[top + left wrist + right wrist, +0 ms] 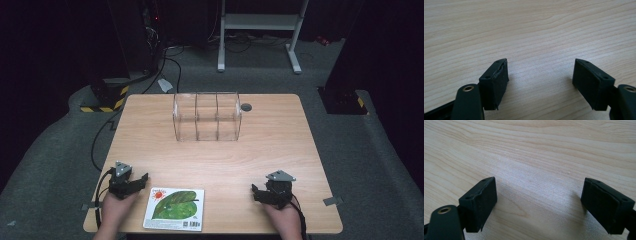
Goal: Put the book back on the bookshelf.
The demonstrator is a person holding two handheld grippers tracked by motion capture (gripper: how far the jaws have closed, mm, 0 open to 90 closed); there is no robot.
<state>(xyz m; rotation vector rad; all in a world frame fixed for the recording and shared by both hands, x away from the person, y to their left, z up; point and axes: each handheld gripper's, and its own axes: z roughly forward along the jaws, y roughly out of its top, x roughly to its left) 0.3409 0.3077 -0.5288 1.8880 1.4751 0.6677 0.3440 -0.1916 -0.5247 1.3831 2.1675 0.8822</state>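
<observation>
Nearby, glossy square book, clear ribbed box, both grippers' jaws wide, empty

- Thin square board book with a white cover bearing a large green leaf and a small red sun: lies flat, cover up, closed.
- Position: at the near edge of the light wooden table, left of centre, its lower edge almost flush with the table edge.
- Orientation: slightly skewed, nearly parallel to the table edge.
- Nothing rests on it.
</observation>
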